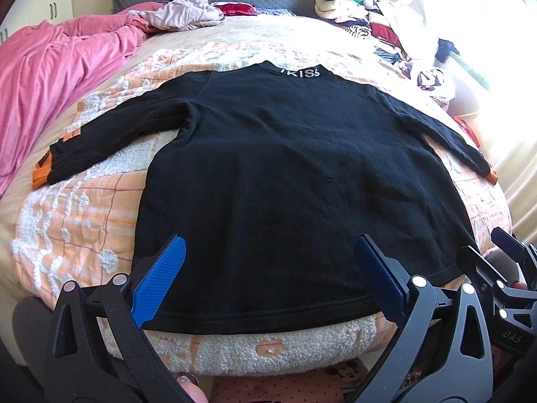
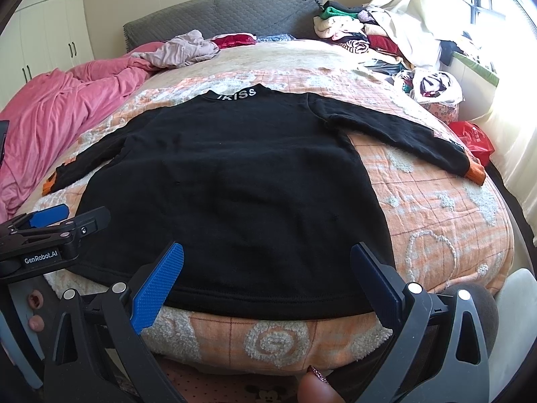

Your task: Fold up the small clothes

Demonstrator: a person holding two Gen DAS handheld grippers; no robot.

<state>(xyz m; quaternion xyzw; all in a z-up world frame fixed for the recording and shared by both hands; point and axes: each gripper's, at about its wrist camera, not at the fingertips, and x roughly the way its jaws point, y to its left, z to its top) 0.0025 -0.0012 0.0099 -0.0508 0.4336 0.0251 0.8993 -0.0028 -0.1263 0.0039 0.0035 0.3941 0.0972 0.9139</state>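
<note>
Fingers first: the left gripper [image 1: 270, 268] has its blue-padded fingers [image 1: 161, 280] spread wide, nothing between them, poised over the near hem of the black sweater [image 1: 285, 168]. Same story for the right gripper [image 2: 266, 268], its fingers [image 2: 159, 285] splayed wide and empty over that same hem, a little further along toward the sweater's right side. Each gripper shows at the edge of the other's view, the two close together at the hem.

And the sweater itself lies flat on the bed, spread on an orange-and-white fleecy blanket [image 2: 436, 221], hem toward us, collar away. White lettering runs across the collar [image 2: 236, 95]. Both sleeves are stretched out sideways from the body, each ending in an orange cuff [image 2: 475, 173], resting on the blanket.

Beyond the sweater's left sleeve, a rumpled pink quilt [image 1: 50, 67] lies heaped along the bed's edge. Past the collar, a pale crumpled garment [image 2: 181, 48] sits against the grey padded headboard [image 2: 228, 13]. Off past the right sleeve, a tall pile of mixed clothes [image 2: 362, 37] is heaped by the bright window, and a red bag [image 2: 475, 139] lies just beside that sleeve's cuff.
</note>
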